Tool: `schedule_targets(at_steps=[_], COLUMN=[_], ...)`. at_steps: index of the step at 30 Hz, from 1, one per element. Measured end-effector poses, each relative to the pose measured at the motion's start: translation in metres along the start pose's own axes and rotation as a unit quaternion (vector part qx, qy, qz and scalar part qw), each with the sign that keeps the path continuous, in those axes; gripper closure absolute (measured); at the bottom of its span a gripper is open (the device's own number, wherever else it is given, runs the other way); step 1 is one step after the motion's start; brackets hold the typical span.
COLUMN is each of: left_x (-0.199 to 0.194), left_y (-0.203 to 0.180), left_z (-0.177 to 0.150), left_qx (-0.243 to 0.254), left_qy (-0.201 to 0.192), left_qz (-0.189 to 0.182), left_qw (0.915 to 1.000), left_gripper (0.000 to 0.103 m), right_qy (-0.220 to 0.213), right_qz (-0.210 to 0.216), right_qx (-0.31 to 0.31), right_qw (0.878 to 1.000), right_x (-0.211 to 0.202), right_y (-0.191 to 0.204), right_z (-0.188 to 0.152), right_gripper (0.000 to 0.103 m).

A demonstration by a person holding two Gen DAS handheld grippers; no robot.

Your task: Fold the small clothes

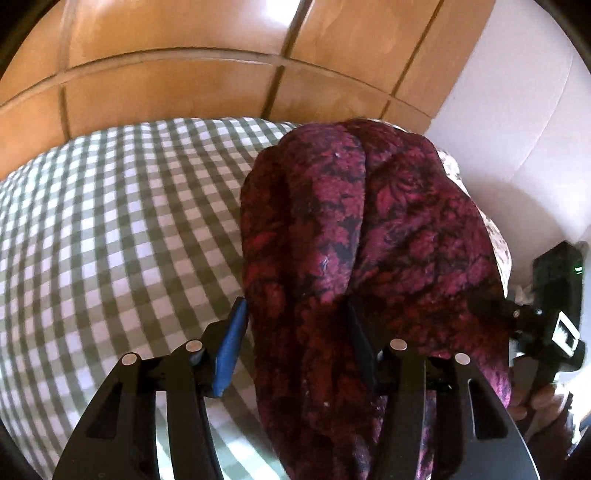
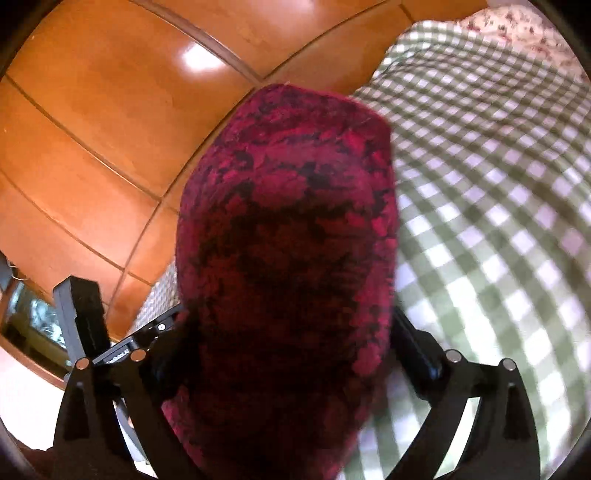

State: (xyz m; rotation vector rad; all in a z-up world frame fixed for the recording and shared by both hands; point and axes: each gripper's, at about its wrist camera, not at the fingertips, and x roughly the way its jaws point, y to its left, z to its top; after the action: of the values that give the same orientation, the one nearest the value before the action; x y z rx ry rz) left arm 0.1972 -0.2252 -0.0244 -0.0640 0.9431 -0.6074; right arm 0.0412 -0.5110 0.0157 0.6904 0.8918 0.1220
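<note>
Green-and-white checked bedcover point(image 1: 110, 229), glossy wooden wardrobe doors point(image 1: 166, 74), white wall point(image 1: 517, 129), floral fabric point(image 2: 524, 26)

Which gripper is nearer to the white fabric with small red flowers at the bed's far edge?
Probably right. The white flowered fabric lies to the right, on the right gripper's side; the left gripper is farther across.

The garment point(image 1: 373, 258) is magenta and crimson fabric with a dark floral pattern. It hangs bunched in deep folds above a checked cover point(image 1: 110, 240), apparently lifted clear of it.
</note>
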Motion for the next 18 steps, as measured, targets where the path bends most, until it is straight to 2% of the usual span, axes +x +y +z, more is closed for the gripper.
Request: schedule_targets(at_steps=[1, 2, 5, 7, 8, 12, 14, 18], left_x=[-0.006, -0.009, -0.018, -0.022, -0.022, -0.020, -0.019, -0.015], left_y=[0.002, 0.000, -0.007, -0.008, -0.007, -0.007, -0.005, -0.009], left_z=[-0.004, -0.007, -0.019, -0.025, -0.027, -0.037, -0.043, -0.047], left_qx=[0.002, 0.005, 0.018, 0.013, 0.009, 0.003, -0.001, -0.006], left_qy=[-0.004, -0.008, -0.018, -0.016, -0.015, -0.011, -0.011, -0.010], left_qz=[0.005, 0.013, 0.041, 0.052, 0.055, 0.077, 0.082, 0.093], left_qw=[1.0000, 0.9999, 0.9988, 0.9984, 0.9984, 0.9970, 0.9966, 0.9956], left_gripper=[0.050, 0.050, 0.051, 0.051, 0.051, 0.051, 0.051, 0.050], right_qy=[-0.027, -0.044, -0.082, -0.066, -0.044, 0.003, 0.011, 0.005], right_qz=[-0.032, -0.047, -0.056, -0.073, -0.081, -0.113, -0.131, -0.149], right_qx=[-0.023, -0.040, -0.085, -0.114, -0.120, -0.119, -0.132, -0.146], right_qw=[0.999, 0.997, 0.991, 0.989, 0.988, 0.986, 0.983, 0.978], right_x=[-0.011, -0.020, -0.038, -0.019, -0.003, 0.047, 0.069, 0.066], right_y=[0.016, 0.025, 0.066, 0.085, 0.092, 0.085, 0.084, 0.089], right_z=[0.007, 0.009, 0.021, 0.031, 0.036, 0.039, 0.044, 0.033], right_gripper=[0.010, 0.017, 0.033, 0.039, 0.047, 0.046, 0.046, 0.043])
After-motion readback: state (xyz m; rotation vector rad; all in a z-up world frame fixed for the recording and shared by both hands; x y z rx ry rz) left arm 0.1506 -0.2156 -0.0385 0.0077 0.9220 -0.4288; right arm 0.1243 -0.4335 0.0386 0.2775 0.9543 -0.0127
